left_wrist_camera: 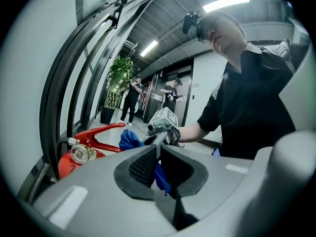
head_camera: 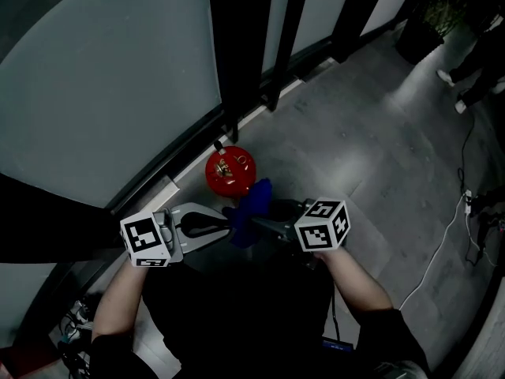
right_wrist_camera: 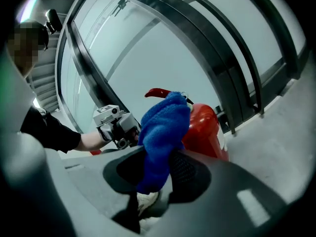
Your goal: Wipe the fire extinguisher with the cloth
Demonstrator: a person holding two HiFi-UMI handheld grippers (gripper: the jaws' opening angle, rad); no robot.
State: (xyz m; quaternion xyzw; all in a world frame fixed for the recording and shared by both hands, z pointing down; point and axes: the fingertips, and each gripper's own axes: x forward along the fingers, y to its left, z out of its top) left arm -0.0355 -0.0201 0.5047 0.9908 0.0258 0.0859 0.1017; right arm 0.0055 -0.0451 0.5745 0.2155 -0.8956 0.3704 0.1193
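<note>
Fingers [right_wrist_camera: 186, 172] of the right gripper [right_wrist_camera: 160, 157] are clamped on the blue cloth [right_wrist_camera: 163, 127] — the fabric stands bunched above the pads. Fingers [left_wrist_camera: 143, 166] of the left gripper [left_wrist_camera: 159, 157] are drawn nearly together, pinching a lower fold of the same cloth between them. Seen from the head view, the two grippers meet tip to tip from opposite sides, with the cloth held between them.

The red fire extinguisher [head_camera: 230, 170] stands upright on the grey floor [head_camera: 371, 133], close against the dark-framed glass wall [head_camera: 102, 77]. Its pressure gauge [left_wrist_camera: 79, 153] and red lever handle [left_wrist_camera: 101, 131] show in the left gripper view. The cloth sits just beside the extinguisher's head, on the person's side — contact cannot be confirmed.

A white cable [head_camera: 442, 243] lies on the floor well to the right. A potted plant [head_camera: 430, 14] stands in the far corner.
</note>
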